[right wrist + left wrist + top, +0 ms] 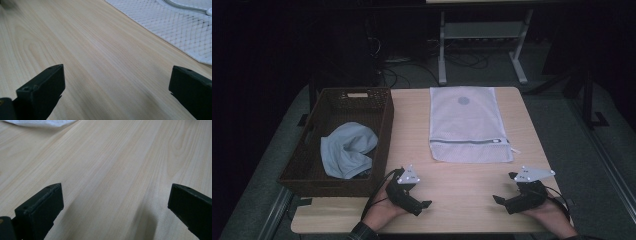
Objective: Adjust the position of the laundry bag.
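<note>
At the near edge of the pale wooden table [462, 195], the person's left hand [379, 212] comes in from about 7 o'clock and holds the left gripper [424, 204] low over the wood, its jaws pointing toward 4 o'clock, inward at the other hand. The right hand [552, 212] enters from 5 o'clock with the right gripper [498, 199] aimed toward 8 o'clock, so the two point at each other across bare tabletop. In both gripper views the black jaws stand spread wide with nothing but wood grain between them; neither holds anything.

Farther off, toward 12 o'clock from the right gripper, the white mesh zippered laundry bag [469, 122] lies flat on the table, well apart from both grippers. Its long axis runs near to far, the zipper across its near end.

At 10 o'clock, the dark brown woven rectangular basket [384, 145] sits on the table's left side, long axis also near to far, with a crumpled light blue cloth [347, 149] inside, toward its near half.
</note>
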The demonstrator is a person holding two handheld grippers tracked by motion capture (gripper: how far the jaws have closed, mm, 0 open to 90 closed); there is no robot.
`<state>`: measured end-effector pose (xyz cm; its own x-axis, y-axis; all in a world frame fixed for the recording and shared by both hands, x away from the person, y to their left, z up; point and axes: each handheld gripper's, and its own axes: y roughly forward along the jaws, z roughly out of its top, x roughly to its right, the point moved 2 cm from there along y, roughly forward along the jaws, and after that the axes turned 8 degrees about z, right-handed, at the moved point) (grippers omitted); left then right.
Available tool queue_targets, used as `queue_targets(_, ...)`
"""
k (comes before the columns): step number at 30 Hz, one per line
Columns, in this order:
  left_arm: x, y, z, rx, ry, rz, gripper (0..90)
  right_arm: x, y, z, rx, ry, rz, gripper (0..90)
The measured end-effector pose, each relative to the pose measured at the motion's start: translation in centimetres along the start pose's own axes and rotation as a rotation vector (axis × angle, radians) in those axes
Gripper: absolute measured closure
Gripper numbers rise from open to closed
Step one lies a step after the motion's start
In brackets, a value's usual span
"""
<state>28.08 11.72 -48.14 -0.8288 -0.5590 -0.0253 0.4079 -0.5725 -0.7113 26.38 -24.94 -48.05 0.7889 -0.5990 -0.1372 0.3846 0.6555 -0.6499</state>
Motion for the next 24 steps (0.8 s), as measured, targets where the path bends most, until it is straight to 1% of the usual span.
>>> queue_targets(3, 0.0, -0.1, 0.0, 0.003, -0.006, 0.001, 0.0, 0.0, 0.0, 0.0, 0.0, 0.0, 0.001, 0.2)
queue_targets(5, 0.0, -0.2, 0.1, 0.01, -0.001, 0.0, 0.0, 0.1, 0.0, 0.0, 0.001, 0.0, 0.003, 0.2)
queue_targets(9, -0.1, -0.3, 0.0, 0.023, -0.014, -0.002, 0.0, 0.2, 0.0, 0.2, 0.009, -0.002, 0.001, 0.2)
queue_targets(10, -0.2, -0.3, 0.0, 0.024, -0.017, -0.003, 0.0, 0.2, 0.1, 0.3, 0.015, 0.003, 0.005, 0.1)
queue_targets(14, -0.1, -0.1, 0.0, 0.013, -0.004, -0.001, 0.0, 0.4, 0.2, 0.5, 0.019, -0.003, 0.009, 0.1)
queue_targets(17, 0.0, -0.1, -0.1, 0.018, -0.014, -0.002, 0.0, 0.4, 0.3, 0.8, 0.027, 0.002, 0.004, 0.2)
queue_targets(19, 0.0, -0.2, -0.1, 0.022, -0.01, 0.001, 0.0, 0.3, 0.5, 1.0, 0.025, -0.004, -0.001, 0.2)
queue_targets(20, 0.0, -0.2, -0.1, 0.017, -0.008, 0.003, 0.0, 0.3, 0.6, 1.1, 0.024, -0.01, -0.002, 0.1)
queue_targets(22, -0.1, -0.2, -0.1, 0.003, -0.007, 0.009, 0.0, 0.3, 0.7, 1.2, 0.026, -0.004, 0.0, 0.2)
queue_targets(24, -0.2, -0.2, -0.1, 0.013, -0.007, 0.011, 0.0, 0.4, 0.7, 1.4, 0.027, -0.005, -0.003, 0.1)
